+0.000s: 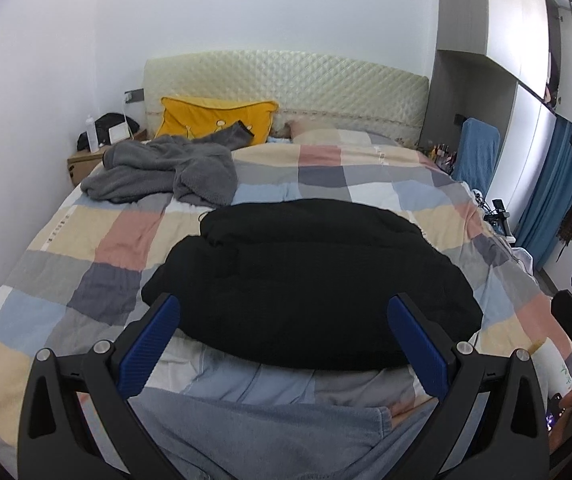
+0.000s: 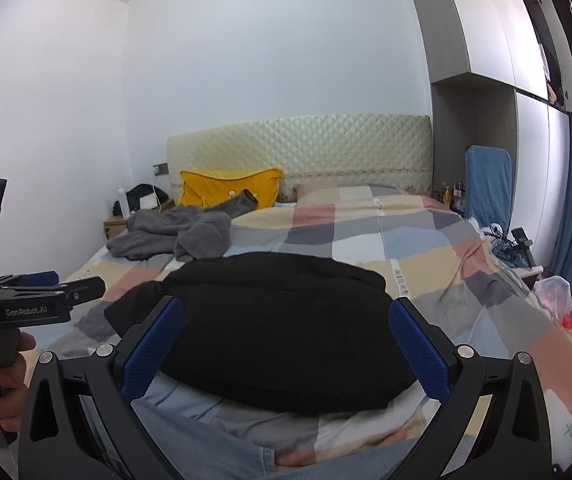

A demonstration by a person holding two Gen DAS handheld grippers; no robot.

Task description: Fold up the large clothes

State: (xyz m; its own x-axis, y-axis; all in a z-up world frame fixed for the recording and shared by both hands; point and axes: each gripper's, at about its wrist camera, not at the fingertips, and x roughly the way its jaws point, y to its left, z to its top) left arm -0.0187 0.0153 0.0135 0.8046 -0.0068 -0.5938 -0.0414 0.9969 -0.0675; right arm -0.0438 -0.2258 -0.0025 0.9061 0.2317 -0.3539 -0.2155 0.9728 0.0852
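A black garment (image 1: 310, 280) lies folded in a broad bundle on the checked bed cover (image 1: 85, 248), near the foot of the bed; it also shows in the right wrist view (image 2: 277, 328). My left gripper (image 1: 283, 312) is open and empty, its blue pads either side of the bundle's near edge, held above it. My right gripper (image 2: 286, 316) is open and empty in the same stance. A grey fleece garment (image 1: 165, 172) lies crumpled at the far left of the bed, also in the right wrist view (image 2: 173, 236).
A yellow pillow (image 1: 213, 116) leans on the quilted headboard (image 1: 286, 80). A bedside table (image 1: 85, 160) stands far left. A blue chair (image 1: 478, 148) and wardrobe (image 1: 526, 40) stand at right. Pale blue cloth (image 1: 265, 436) lies at the near edge. The left gripper's body (image 2: 25, 308) shows at left.
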